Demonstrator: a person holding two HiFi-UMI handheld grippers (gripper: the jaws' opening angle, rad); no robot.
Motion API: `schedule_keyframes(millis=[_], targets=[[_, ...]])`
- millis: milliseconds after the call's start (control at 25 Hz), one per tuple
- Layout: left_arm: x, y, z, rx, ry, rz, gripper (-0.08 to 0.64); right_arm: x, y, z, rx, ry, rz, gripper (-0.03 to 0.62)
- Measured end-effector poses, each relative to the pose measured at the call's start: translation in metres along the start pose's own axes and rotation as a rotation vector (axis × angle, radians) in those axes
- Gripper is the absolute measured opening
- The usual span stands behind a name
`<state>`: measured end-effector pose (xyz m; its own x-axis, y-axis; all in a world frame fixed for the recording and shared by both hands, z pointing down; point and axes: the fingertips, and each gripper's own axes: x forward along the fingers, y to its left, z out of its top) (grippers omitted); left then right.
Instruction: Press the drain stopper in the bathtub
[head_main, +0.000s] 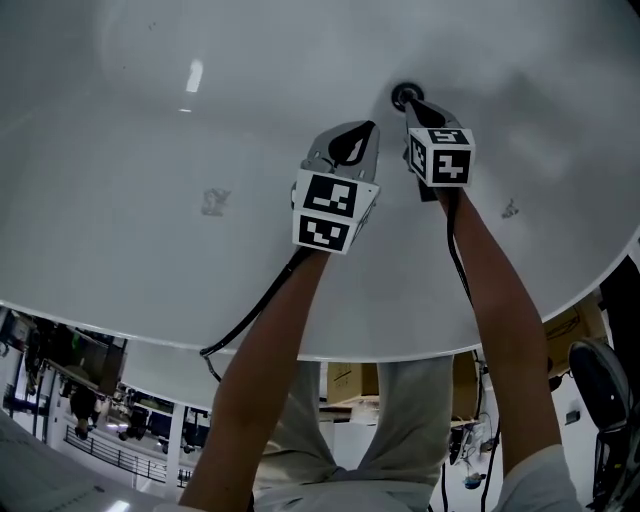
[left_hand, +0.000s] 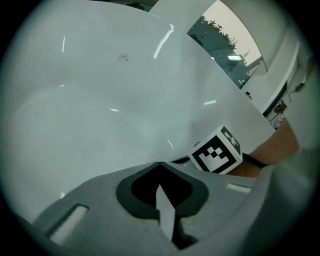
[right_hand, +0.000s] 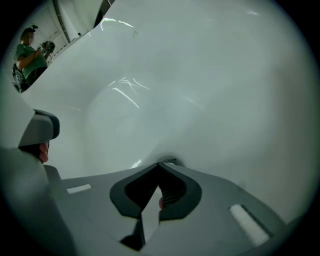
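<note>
So the reach looks basically done, and the press itself is what's in question. In the head view the drain stopper (head_main: 403, 96) sits on the floor of the white bathtub (head_main: 180, 200), toward the far end. The right gripper (head_main: 413, 106) has its tip right on it, or just at its near edge. From that angle I can't tell touching from a hair above.

The right gripper view backs that up. Its jaws are pinched fully together with nothing held between them, so they make one blunt point. A dark sliver of the stopper's rim (right_hand: 173, 161) peeks out just past that point. To me that reads as set up to poke straight down, not to grab anything.

The left gripper (head_main: 369, 127) is just beside the right one, a little short of the drain and off to its left. Its own view shows its jaws closed on nothing too, aimed at bare tub wall, with the right gripper's marker cube (left_hand: 216, 150) next to it. I'd say it's along for the ride, not part of the press.

What's left: the actual push, if it isn't already happening. I can't see whether the stopper is up or down, because the jaws cover most of it. So nothing here proves it has clicked, and I'd call the task unfinished.
</note>
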<state>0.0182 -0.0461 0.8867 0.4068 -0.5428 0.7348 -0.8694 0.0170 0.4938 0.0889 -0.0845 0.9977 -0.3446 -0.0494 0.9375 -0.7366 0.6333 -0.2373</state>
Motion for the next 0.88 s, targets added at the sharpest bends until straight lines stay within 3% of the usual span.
schedule_keyframes(millis=[720, 880], targets=[[0.040, 0.009, -0.022, 0.043, 0.076, -0.038, 0.003, 0.046, -0.017, -0.019, -0.042, 0.145, -0.034, 0.008], [0.039, 0.002, -0.021, 0.058, 0.086, -0.048, 0.003, 0.046, -0.016, -0.018, -0.128, 0.183, -0.053, 0.008]])
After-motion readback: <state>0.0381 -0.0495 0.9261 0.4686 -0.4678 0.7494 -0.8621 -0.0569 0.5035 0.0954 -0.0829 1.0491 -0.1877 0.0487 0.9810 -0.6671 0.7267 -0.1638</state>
